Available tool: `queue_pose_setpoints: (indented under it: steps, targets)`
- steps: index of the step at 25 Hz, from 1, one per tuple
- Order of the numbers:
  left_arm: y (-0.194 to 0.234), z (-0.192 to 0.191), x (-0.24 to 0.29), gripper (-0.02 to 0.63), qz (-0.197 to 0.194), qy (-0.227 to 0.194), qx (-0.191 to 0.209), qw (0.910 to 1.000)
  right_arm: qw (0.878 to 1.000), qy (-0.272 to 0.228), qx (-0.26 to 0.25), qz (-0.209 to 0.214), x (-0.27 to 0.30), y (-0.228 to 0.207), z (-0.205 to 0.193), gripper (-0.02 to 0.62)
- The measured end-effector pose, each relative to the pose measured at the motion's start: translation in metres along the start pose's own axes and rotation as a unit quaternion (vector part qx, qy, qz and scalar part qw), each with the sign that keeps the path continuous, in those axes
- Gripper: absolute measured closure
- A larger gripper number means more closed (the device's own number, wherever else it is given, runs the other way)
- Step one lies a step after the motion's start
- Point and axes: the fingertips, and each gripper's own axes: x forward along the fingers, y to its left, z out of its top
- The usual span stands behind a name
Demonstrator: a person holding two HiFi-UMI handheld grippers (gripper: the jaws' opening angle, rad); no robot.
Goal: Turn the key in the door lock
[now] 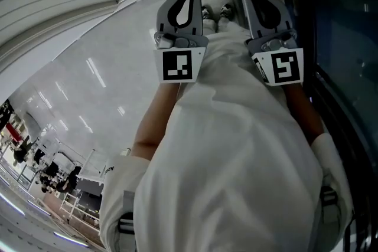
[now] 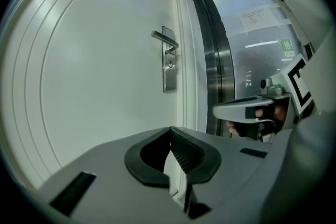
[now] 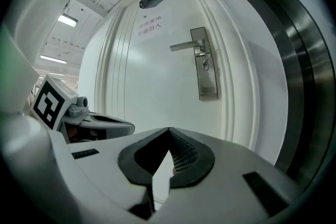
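Right gripper [image 3: 168, 130], jaws pressed together on nothing, pointed at the door [image 3: 152, 81] well short of the lock [image 3: 206, 65], which sat ahead and up-right beneath the lever handle [image 3: 185, 45], with the likewise closed, empty left gripper [image 2: 170, 129] alongside, no nearer.

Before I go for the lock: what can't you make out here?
- Keyhole: too small in both gripper views to show what is in it.
- Lock plate: absent from the head view, which the person's white garment fills.
- Door, lower part: hidden behind the left gripper and right gripper in their own views.
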Motion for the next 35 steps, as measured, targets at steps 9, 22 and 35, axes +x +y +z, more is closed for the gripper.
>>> queue_pose_setpoints:
  steps: [9,22,35]
  targets:
    - [-0.023,-0.01,0.021,0.598,-0.005,0.0,0.002,1.0,1.0,0.006,0.019,-0.014,0.008,-0.042,-0.015,0.592]
    - [-0.024,-0.019,0.007,0.598,0.01,0.024,-0.001,0.9997,0.999,0.022,0.025,-0.015,0.007,-0.039,-0.023,0.592]
    - [-0.025,-0.027,-0.009,0.598,0.02,0.036,0.007,0.9991,0.998,0.046,0.038,-0.011,0.012,-0.03,-0.037,0.591]
